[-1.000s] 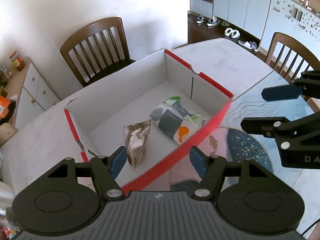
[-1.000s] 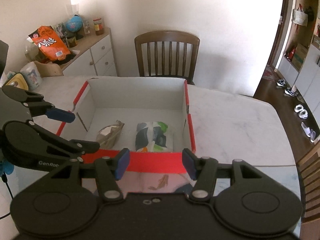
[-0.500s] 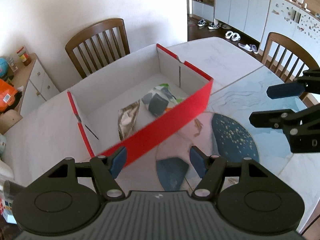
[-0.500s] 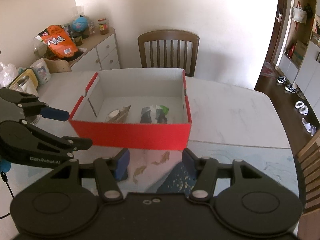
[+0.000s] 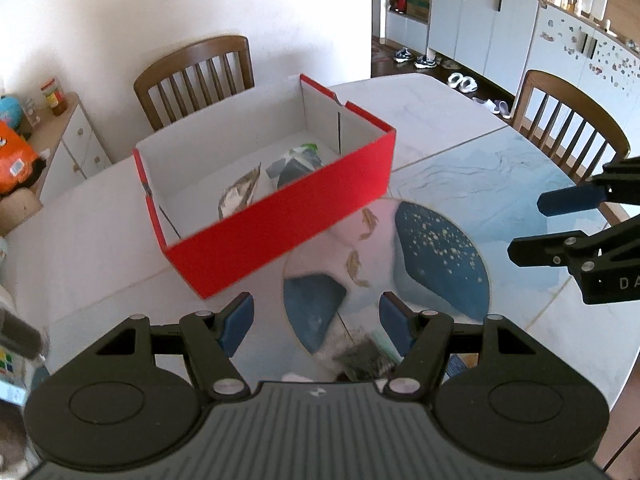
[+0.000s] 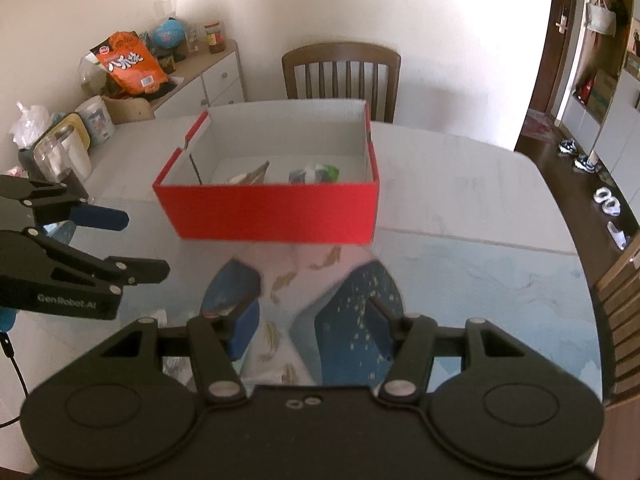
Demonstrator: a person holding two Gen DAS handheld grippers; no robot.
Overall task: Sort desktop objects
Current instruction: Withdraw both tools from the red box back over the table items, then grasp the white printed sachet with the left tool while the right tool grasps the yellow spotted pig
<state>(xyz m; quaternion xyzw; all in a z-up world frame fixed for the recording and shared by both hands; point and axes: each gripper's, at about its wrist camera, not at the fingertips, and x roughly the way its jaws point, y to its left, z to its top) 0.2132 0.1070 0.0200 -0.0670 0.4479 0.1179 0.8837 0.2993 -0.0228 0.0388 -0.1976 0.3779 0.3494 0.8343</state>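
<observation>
Both grippers have drawn back from the red box (image 5: 276, 216) toward the near edge of the table (image 6: 460, 184). A second ago the left gripper (image 5: 316, 322) and the right gripper (image 6: 310, 326) hung right over the box's near wall, looking down at the crumpled brown packet (image 5: 239, 196) and the patterned packet (image 5: 296, 162) inside. Now the whole box sits well ahead of both. The painted fish-and-blue pattern (image 6: 320, 280) on the tabletop now lies exposed between box and grippers, and a dark, blurred item (image 5: 362, 358) has appeared at the near edge between the left jaws.
</observation>
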